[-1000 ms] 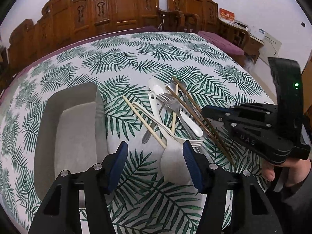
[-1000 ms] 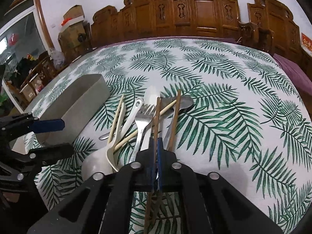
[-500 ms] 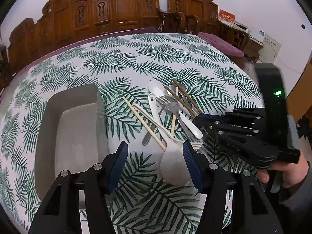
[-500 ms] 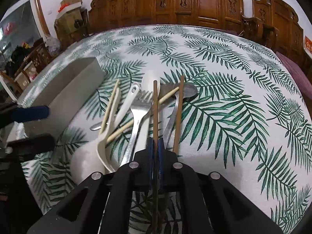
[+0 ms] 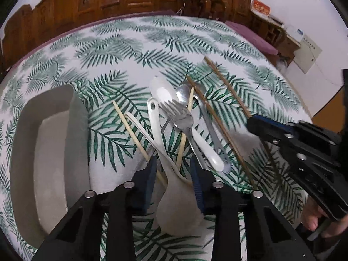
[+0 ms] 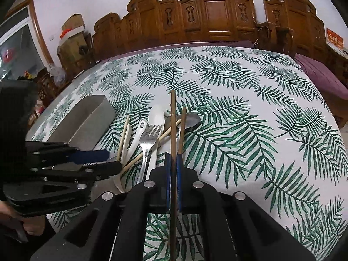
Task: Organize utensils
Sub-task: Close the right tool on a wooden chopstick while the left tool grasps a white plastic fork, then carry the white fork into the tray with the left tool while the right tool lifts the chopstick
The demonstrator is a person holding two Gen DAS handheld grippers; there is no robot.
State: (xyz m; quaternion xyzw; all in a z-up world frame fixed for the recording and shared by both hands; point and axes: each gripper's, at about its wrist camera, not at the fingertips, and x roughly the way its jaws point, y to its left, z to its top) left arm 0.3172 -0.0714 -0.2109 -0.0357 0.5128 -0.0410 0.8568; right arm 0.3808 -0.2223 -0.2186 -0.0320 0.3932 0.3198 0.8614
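Utensils lie in a crossed heap on the leaf-print worktop (image 5: 121, 43), just beside an empty grey tray (image 5: 52, 152), as two hand-held tongs work the pile. The right tongs (image 6: 173, 167) are clamped on a dark wooden chopstick (image 6: 173, 117), which juts forward above the heap while its twin (image 6: 182, 128) lies just beside it on the cloth. The left tongs (image 5: 174, 174) are closing, their blue pads either side of the neck of a pale serving spoon (image 5: 176, 204), not yet pressing on it. A light bamboo chopstick (image 5: 134, 134) runs under the left pad, and a second (image 5: 184, 128) slants in near the right one. The risk, by the look of it, is a mixed catch: the narrowing jaws could pinch a chopstick along with the spoon, or drag the steel fork (image 5: 182, 119) and white spoon (image 5: 204, 143) lying across it, scattering the heap. The thin dark chopstick, held near one end, could also pivot or slip on its way to the tray.
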